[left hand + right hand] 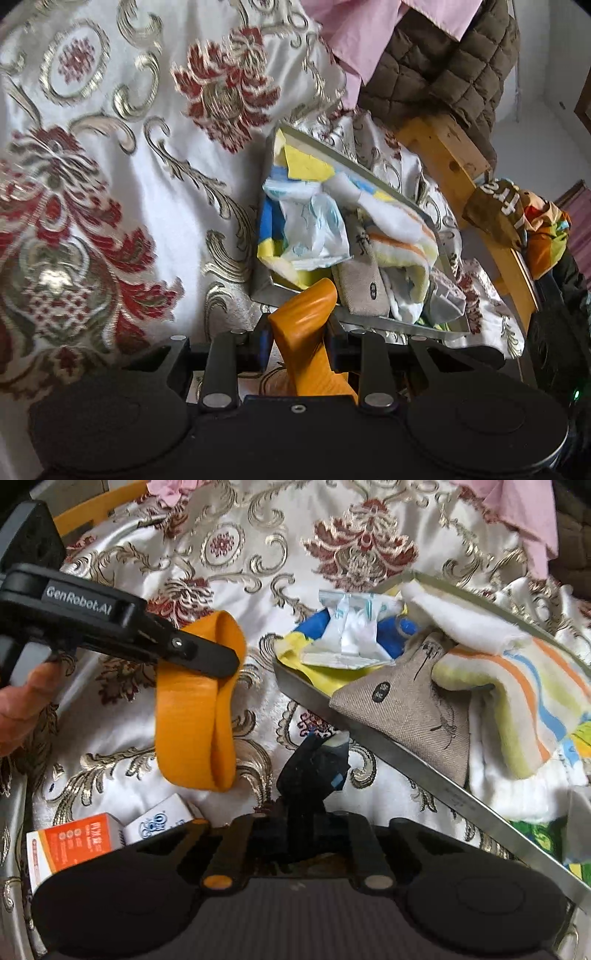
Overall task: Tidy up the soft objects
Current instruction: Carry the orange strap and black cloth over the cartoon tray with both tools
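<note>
Right gripper point(312, 771) clamped on dark blue-black cloth; left gripper point(207, 657), at ten o'clock, clamps looped orange band point(192, 720), likely bound for steel tray point(369, 738).

We are seeing cloths point(517, 686) lying in the tray point(388, 753); boxes point(74, 843) sitting on the bedspread point(258, 554), left of it.

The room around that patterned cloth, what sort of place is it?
Probably a lived-in home, perhaps a bedroom. A satin brocade cloth covers the surface, a quilted brown jacket and pink fabric hang over wooden furniture, and a metal tray holds towels and cloths.
</note>
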`<move>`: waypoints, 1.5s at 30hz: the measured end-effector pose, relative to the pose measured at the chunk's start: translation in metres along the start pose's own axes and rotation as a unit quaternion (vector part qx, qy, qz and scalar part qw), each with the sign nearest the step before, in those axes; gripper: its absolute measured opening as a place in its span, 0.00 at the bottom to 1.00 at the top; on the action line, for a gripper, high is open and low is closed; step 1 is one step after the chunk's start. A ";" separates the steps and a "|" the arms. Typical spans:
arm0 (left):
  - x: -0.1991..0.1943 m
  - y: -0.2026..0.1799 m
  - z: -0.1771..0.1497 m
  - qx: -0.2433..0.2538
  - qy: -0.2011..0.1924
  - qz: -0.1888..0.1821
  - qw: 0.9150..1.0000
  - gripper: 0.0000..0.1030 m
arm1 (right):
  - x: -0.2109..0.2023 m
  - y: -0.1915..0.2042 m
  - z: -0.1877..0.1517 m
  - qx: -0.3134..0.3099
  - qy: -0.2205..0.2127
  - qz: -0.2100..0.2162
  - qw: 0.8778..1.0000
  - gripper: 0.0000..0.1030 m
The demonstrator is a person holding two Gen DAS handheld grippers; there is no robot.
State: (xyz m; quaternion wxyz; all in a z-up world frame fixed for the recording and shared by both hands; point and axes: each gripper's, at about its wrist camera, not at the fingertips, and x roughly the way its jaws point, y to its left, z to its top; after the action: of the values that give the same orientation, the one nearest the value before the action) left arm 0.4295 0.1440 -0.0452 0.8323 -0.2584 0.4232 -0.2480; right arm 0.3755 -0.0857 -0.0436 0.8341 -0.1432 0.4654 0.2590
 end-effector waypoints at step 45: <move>0.019 -0.212 0.034 0.172 -0.141 0.082 0.971 0.30 | -0.150 -0.133 -0.021 0.026 -0.201 -0.094 0.975 0.10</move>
State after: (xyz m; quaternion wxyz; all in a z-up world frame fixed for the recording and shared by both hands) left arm 0.4260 -0.0185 0.0970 0.9331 -0.1083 0.2724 -0.2084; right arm 0.3711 -0.2501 0.0733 0.9346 -0.1097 0.2796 0.1905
